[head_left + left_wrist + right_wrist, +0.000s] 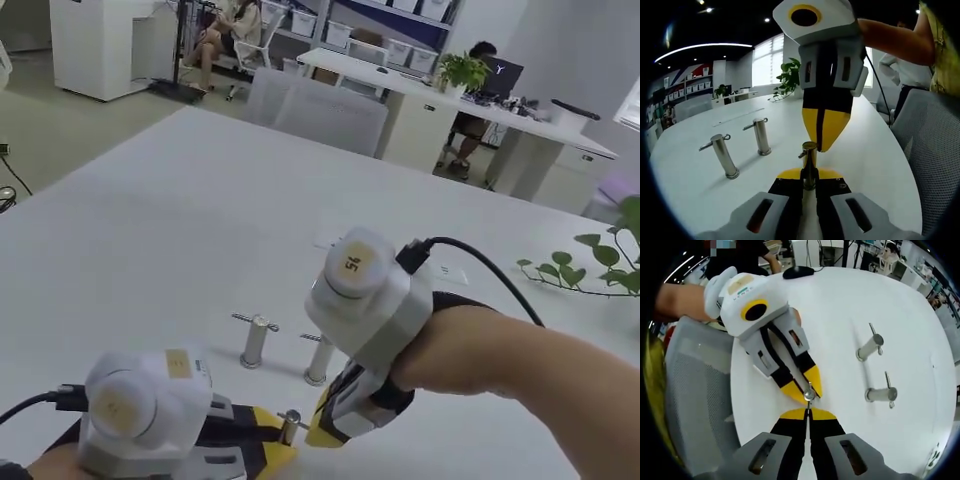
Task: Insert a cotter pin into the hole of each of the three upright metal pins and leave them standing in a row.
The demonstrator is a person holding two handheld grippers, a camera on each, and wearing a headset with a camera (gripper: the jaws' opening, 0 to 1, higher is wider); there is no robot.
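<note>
Left tongs (pixel 809 176) clamp third pin (pixel 809 150) upright, bracing it; right tongs (pixel 809 412) pinch cotter pin (pixel 802 154) narrow at its hole. Other two pins (pixel 724 156) (pixel 760 136) look done.

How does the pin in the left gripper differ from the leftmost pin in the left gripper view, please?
The held pin is clamped by the jaws of the left gripper; the leftmost pin stands free, untouched. The leftmost pin's cotter pin runs clear through its head; the held pin's cotter juts from one side, with the right gripper shut at the other. Both are upright metal pins on the white table.
</note>
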